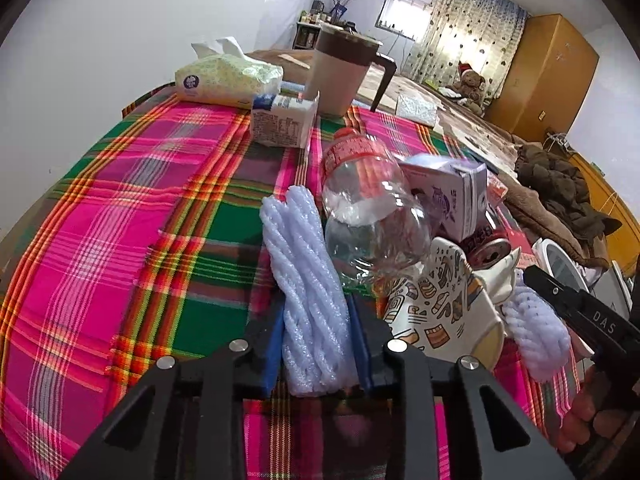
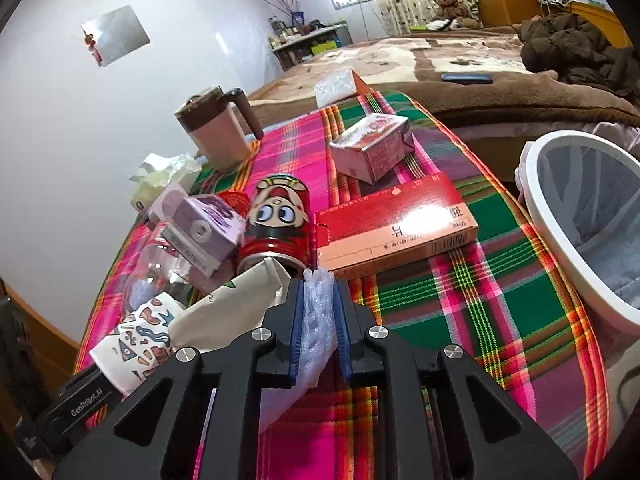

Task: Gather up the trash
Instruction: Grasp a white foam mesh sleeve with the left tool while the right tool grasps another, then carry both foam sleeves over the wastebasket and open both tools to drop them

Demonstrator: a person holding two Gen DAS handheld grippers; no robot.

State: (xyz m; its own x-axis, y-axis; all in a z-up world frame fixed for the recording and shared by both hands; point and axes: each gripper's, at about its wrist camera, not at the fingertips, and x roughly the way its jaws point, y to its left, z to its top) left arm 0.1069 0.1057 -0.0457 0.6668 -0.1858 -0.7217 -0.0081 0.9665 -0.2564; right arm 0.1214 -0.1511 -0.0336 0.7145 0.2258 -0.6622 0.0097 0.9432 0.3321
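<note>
The left gripper [image 1: 318, 320] is clamped on a white foam net [image 1: 308, 280] lying on the plaid surface [image 1: 120, 200] beside a clear bottle [image 1: 368, 200]. The right gripper [image 2: 317, 316] is clamped on another foam piece [image 2: 318, 312], near the red can [image 2: 276, 224] and red box [image 2: 396, 224]; a white bin [image 2: 560, 240] stands just beside the surface.

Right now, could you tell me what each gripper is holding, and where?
Left gripper clamps one foam net at its near end; right gripper pinches another foam net mid-length.
</note>
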